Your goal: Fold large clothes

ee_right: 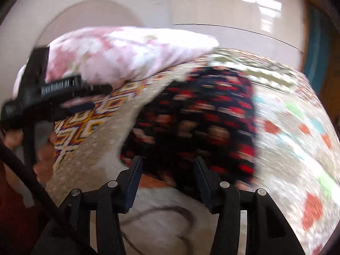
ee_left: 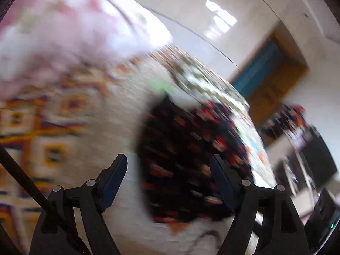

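A pale wall point(ee_left: 191, 4) with a wooden-framed teal door point(ee_left: 261, 68) backs a bed spread with a cream blanket point(ee_right: 95, 148) woven in orange and purple diamonds — both views are smeared by motion. In the left wrist view, a pink floral pillow point(ee_left: 63, 34) sits far up and left of the left gripper point(ee_left: 170, 170), whose jaws stand wide apart with nothing between the pads. The dark garment point(ee_left: 187, 153) with red and cream marks lies bunched on the blanket just ahead, reaching past the right finger. In the right wrist view, a hand point(ee_right: 42, 148) holds the left gripper off to the left, below the pillow. The right gripper point(ee_right: 167, 174) is parted too, empty — the garment lies directly ahead of its fingertips, with a spotted sheet point(ee_right: 297, 148) to the right.
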Tool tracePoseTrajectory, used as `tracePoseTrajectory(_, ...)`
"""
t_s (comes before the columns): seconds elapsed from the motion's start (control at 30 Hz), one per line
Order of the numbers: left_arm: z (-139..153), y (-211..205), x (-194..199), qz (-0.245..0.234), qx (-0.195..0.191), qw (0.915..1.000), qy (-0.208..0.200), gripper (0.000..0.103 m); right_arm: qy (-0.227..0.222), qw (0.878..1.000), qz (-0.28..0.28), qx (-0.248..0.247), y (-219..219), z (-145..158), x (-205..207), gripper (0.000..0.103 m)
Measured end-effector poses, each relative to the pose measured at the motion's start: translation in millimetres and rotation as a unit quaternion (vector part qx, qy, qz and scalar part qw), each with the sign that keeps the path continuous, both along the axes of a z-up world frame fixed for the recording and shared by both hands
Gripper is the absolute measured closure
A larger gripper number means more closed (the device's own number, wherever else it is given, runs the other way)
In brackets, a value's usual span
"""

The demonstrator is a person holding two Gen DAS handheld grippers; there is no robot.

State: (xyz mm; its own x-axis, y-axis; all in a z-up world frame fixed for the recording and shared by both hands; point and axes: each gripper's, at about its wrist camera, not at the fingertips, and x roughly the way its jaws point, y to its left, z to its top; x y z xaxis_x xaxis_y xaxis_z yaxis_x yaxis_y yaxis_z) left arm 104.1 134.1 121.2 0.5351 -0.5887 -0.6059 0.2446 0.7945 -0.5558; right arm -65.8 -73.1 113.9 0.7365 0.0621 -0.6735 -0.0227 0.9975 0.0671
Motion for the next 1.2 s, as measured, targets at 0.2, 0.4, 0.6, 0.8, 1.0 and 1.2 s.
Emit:
tracePoseTrajectory(0.2,-31,-70,14,-0.080,-0.012,0.9967,0.014,0.025,0.018,0.997,-0.068,0.011,-51,-6,-13,0.047)
tracePoseTrajectory(0.4,-22,-92,3,-0.099,0.044,0.9938,-0.025,0.080,0.031,0.995,-0.093,-0.002,-57,-9,0,0.048)
tracePoseTrajectory(0.6,-7,-34,0,-0.046,0.026,0.9983,-0.023,0.084,-0.021,0.997,-0.066,-0.022,-32,31,52,0.048)
tracePoseTrajectory(0.8,-31,-32,-2,-0.041,0.032,0.9986,0.005,0.083,0.018,1.000,-0.008,0.021,5,39,156,0.077)
tracePoseTrajectory(1.0,-39,-35,-7,-0.040,0.039,0.9984,-0.002,0.081,0.127,0.992,-0.010,0.006,33,-16,276,0.078)
tracePoseTrajectory(1.2,-41,-27,-4,-0.034,0.032,0.9989,0.000,0.077,0.183,0.982,-0.040,-0.006,35,-47,325,0.070)
